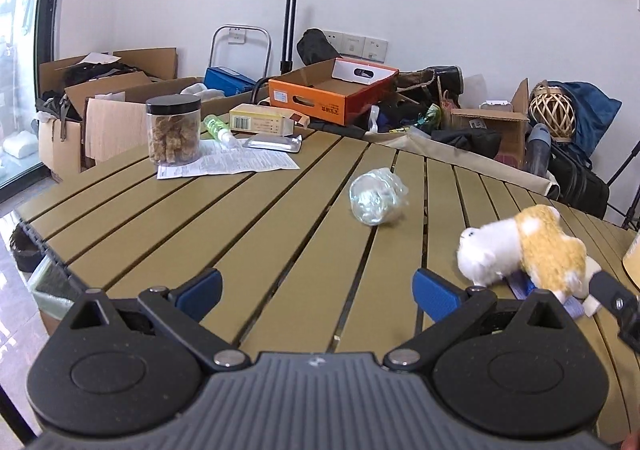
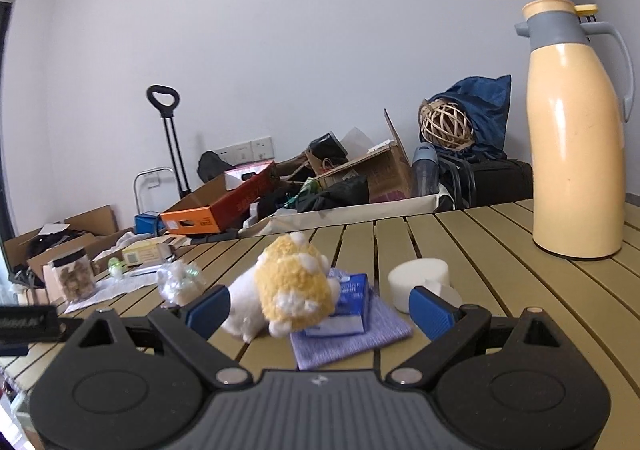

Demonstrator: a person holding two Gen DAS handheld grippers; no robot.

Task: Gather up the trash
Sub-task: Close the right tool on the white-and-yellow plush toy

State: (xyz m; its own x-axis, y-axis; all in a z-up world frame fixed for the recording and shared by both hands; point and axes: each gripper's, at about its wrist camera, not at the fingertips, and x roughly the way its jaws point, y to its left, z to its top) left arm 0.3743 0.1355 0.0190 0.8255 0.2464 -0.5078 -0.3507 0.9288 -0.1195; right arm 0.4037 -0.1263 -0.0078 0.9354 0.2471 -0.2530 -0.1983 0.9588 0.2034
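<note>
A crushed clear plastic bottle (image 1: 377, 197) lies on the slatted table (image 1: 280, 270), ahead of my left gripper (image 1: 318, 292), which is open with nothing between its blue pads. The right wrist view shows the same bottle (image 2: 180, 281) far to the left. My right gripper (image 2: 320, 308) is open too. Just beyond its fingers a white and yellow plush toy (image 2: 292, 294) lies on a blue tissue pack (image 2: 348, 300) and a purple cloth (image 2: 352, 338). The plush toy (image 1: 532, 250) also sits at the right in the left wrist view.
A jar of snacks (image 1: 174, 130), a printed paper sheet (image 1: 228, 162), a foil pack (image 1: 274, 141), a small green bottle (image 1: 218, 128) and a yellow carton (image 1: 260, 122) sit at the table's far left. A tall yellow thermos (image 2: 576, 138) and a white roll (image 2: 418, 280) stand right. Boxes and bags crowd the floor behind.
</note>
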